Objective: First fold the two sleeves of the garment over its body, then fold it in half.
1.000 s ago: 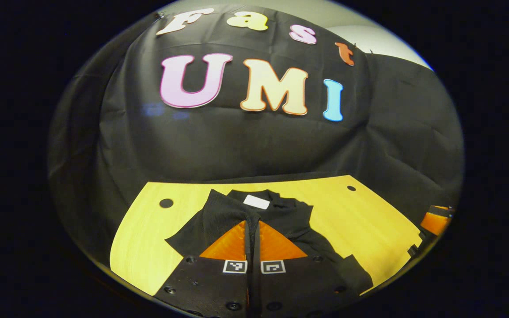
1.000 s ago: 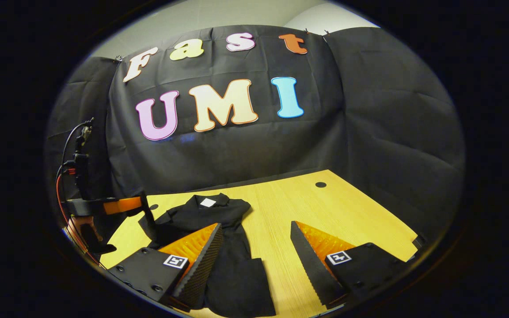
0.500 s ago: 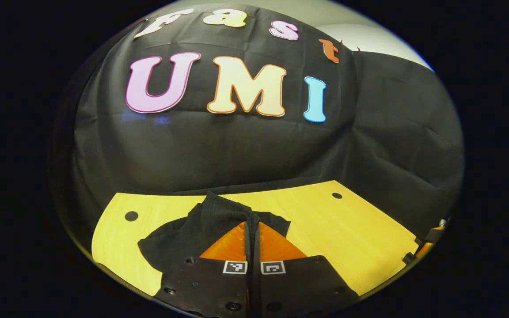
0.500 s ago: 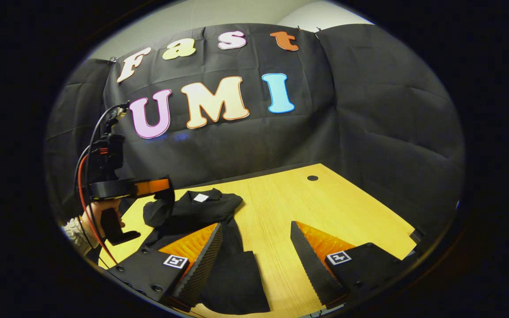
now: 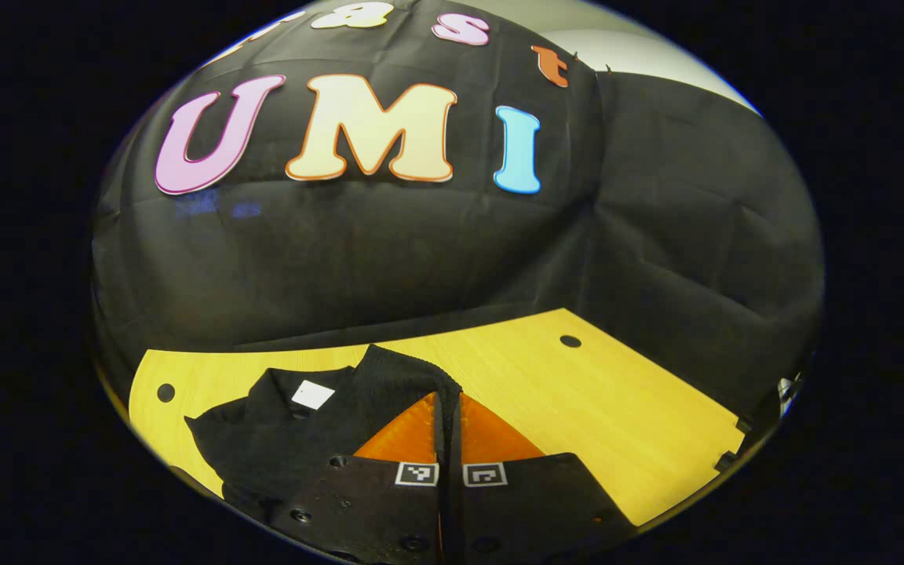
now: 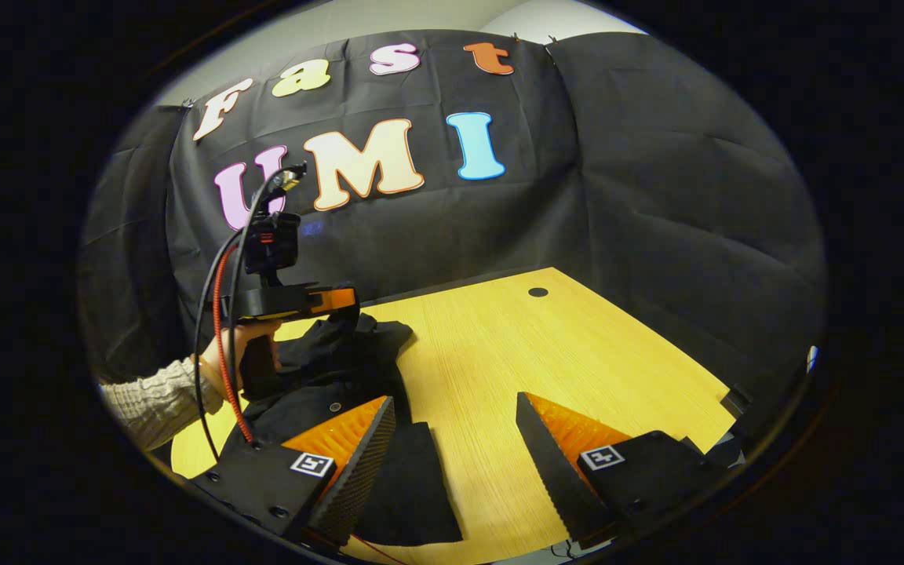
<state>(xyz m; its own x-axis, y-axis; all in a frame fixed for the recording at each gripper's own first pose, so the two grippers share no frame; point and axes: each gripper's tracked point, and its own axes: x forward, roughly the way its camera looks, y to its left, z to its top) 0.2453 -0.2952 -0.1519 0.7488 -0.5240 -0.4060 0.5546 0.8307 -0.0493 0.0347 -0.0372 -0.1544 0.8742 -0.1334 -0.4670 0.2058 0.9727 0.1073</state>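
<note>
**A:** Why is the left gripper [image 5: 447, 408] raised over the table [image 5: 577, 400]?

**B:** Its jaws are pressed together on a sleeve [image 5: 397, 377] of the black garment [image 5: 279, 439], apparently carrying it across the body for the first fold. The garment lies at lower left of the left gripper view, a white tag [image 5: 312, 394] at its collar.

**A:** And the right gripper [image 6: 452, 463]?

**B:** Jaws wide apart, holding nothing, at the bottom of the right gripper view above the garment's near edge, likely waiting its turn.

**A:** What does that view add?

**B:** The hand [image 6: 220, 362] and knit sleeve cuff [image 6: 150, 400] at left centre gripping the left tool, cloth hanging from its tip.
</note>
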